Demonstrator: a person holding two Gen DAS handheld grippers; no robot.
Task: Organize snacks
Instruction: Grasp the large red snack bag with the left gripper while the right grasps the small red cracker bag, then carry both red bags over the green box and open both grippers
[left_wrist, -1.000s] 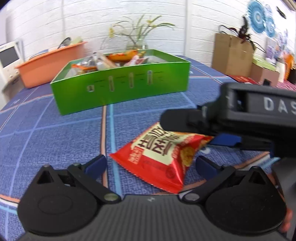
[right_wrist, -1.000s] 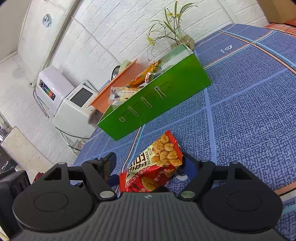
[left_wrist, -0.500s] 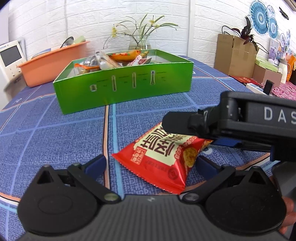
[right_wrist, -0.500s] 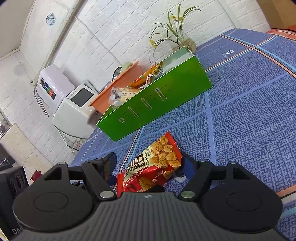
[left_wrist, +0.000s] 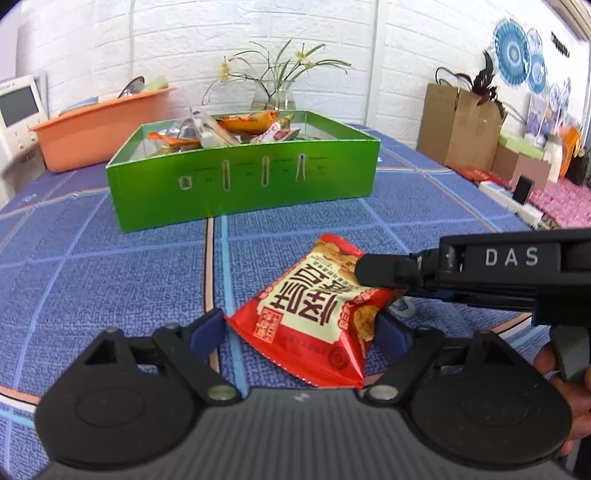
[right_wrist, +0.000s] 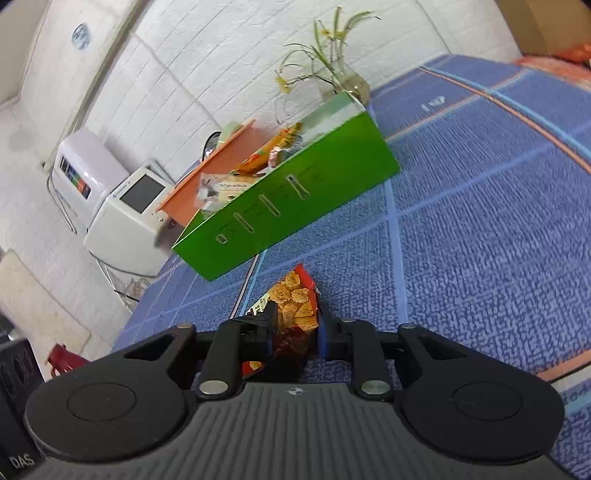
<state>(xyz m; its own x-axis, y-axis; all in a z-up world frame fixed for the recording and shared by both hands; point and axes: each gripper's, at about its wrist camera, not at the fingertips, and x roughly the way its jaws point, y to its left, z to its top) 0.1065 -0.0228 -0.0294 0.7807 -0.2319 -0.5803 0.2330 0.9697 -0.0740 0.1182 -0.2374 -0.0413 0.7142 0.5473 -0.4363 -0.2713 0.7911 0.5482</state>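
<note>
Here, the scene by parts:

Right gripper (right_wrist: 293, 332): clamped narrow on the red snack packet (right_wrist: 291, 310); in the right wrist view the packet is pinched upright between its fingers, with the printed end sticking out ahead of them.

Right gripper seen from the left: a black body (left_wrist: 480, 273) marked "DAS" reaches in from the right edge, its tip on the far right end of the packet.

Left gripper (left_wrist: 299, 328): spread wide, one blue-padded finger (left_wrist: 207, 326) on each side of the packet's near end; contact cannot be judged.

Red snack packet (left_wrist: 317, 314): on the bench in front of the green box, apart from it, its far end raised where the right gripper holds it and its near corner low toward the left gripper.

Green box (left_wrist: 240, 184): open-topped, on the bench beyond the packet, with several wrapped snacks (left_wrist: 229, 129) piled inside toward the back.

Bench (left_wrist: 110, 258): covered in a blue patterned cloth with pale and orange lines.

Orange tub (left_wrist: 99, 125): behind the box, to its left.

Glass vase with a plant (left_wrist: 275, 92): behind the box, against the white brick wall.

Cardboard box (left_wrist: 458, 129): at the far right of the bench.

White machine with a screen (right_wrist: 133, 206): beside the bench, past the orange tub.
</note>
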